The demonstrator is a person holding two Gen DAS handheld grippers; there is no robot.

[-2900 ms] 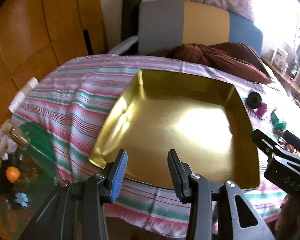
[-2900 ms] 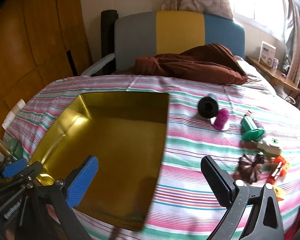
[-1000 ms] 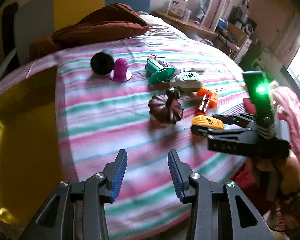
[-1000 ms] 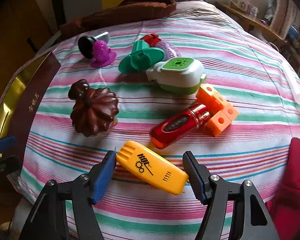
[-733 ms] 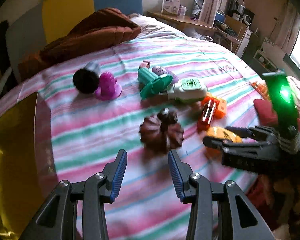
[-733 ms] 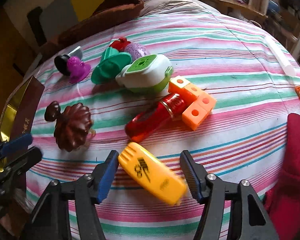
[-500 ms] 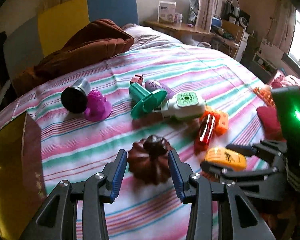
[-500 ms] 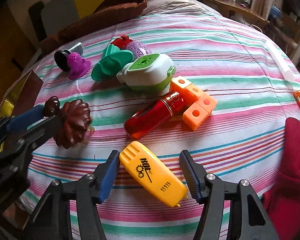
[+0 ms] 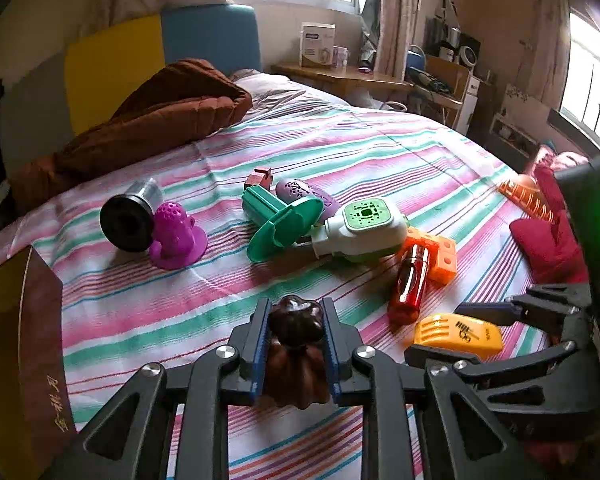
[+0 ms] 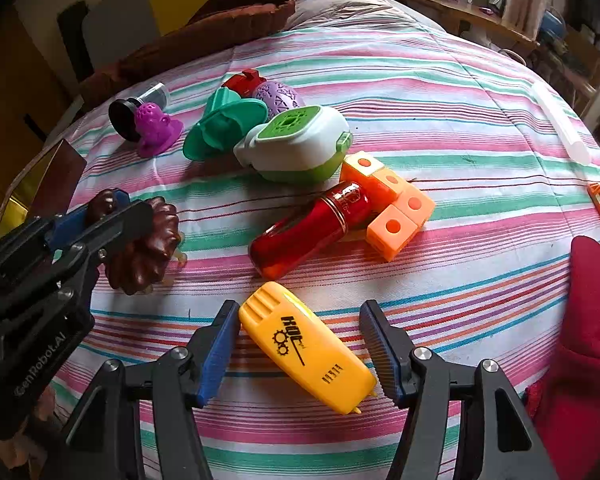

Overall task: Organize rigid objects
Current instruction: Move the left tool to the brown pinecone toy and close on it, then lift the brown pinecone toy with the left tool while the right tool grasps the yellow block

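Bed with striped cotton cover (image 10: 440, 128), pink, green and white bands: it carried every loose item listed below.

Gold-lined cardboard box (image 9: 16, 344), brown outer wall with gilt characters, stood at the bed's left edge; its interior was mostly out of frame, so contents cannot be told.

White and green rounded plastic device (image 10: 296, 144), perforated green top, lay mid-bed, touching a teal plastic flanged piece (image 10: 224, 124).

Glossy red cylindrical bottle (image 10: 308, 228) lay on its side against a cluster of orange plastic cubes (image 10: 392, 204) with red dots.

Dark brown ribbed pumpkin-shaped object (image 9: 296, 356), shiny, knobbed at the top: your left gripper (image 9: 296, 336) had clenched on it, both blue-padded fingers pressing its knobbed upper part, while it sat on the cover.

Yellow plastic oblong case (image 10: 308, 348), ridged at one end, black gear logo: it lay diagonally between the fingers of your right gripper (image 10: 300, 344), which stood spread, the left pad just beside it, the right pad apart.

Magenta dimpled rubber figure (image 10: 154, 124) touched a black-capped metal cylinder (image 10: 134, 110).
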